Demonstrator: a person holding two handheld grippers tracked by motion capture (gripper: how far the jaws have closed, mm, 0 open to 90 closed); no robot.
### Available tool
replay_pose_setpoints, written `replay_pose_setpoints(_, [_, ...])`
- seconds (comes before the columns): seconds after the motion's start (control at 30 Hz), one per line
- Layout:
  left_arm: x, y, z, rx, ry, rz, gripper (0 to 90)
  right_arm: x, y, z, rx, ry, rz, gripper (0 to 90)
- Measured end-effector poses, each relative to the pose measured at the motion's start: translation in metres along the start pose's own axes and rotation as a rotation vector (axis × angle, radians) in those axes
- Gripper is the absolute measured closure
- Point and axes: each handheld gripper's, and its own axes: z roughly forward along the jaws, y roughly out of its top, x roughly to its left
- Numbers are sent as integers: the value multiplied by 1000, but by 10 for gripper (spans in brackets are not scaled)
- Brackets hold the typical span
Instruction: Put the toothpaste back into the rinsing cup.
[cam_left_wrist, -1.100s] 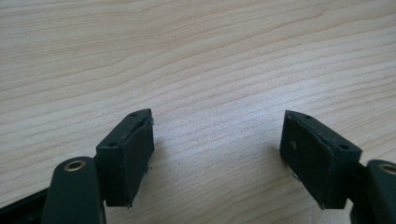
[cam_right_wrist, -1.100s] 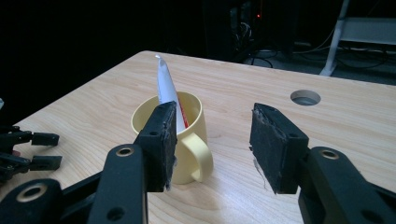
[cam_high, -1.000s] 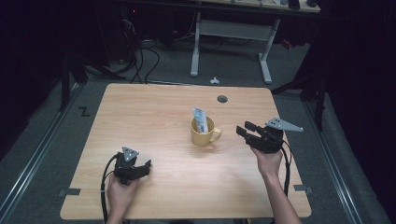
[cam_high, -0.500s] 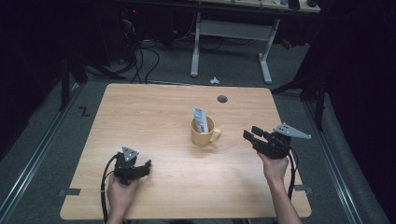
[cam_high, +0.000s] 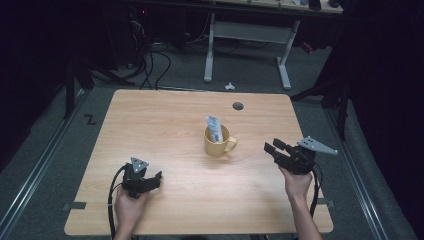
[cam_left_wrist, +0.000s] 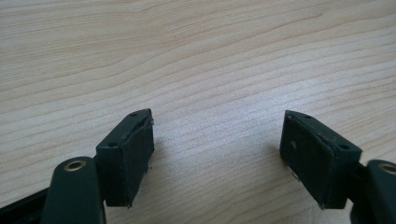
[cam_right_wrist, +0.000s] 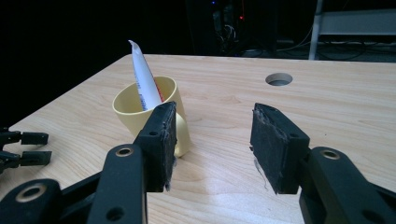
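A yellow mug (cam_high: 218, 142) stands near the middle of the wooden table (cam_high: 165, 120) with a white tube (cam_high: 215, 127) upright in it. To the mug's right my right gripper (cam_high: 272, 146) is held low over the table, pointing toward it, open and empty. In the right gripper view the mug (cam_right_wrist: 135, 112) and tube (cam_right_wrist: 144, 77) lie beyond the left jaw, and the gap of the right gripper (cam_right_wrist: 212, 116) shows bare wood. At the near left my left gripper (cam_high: 152, 179) rests low, open. Wood grain is all that lies between the jaws of the left gripper (cam_left_wrist: 217, 126).
A round cable hole (cam_high: 238, 106) sits in the tabletop behind the mug. The floor behind the table holds a white desk frame (cam_high: 245, 35) and cables (cam_high: 150, 55). Dark surroundings flank both sides.
My right gripper has moved a little toward the table's near edge and to the right, sinking slightly. The left gripper, mug and tube have stayed put.
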Motion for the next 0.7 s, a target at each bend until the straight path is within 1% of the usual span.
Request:
replay_pose_setpoints(0.27, [0, 0, 0, 0, 0, 0, 263, -1, -6, -3, -1, -8, 2, 515])
replay_pose_setpoints(0.7, [0, 0, 0, 0, 0, 0, 263, -6, -22, -4, 18, -19, 30, 516])
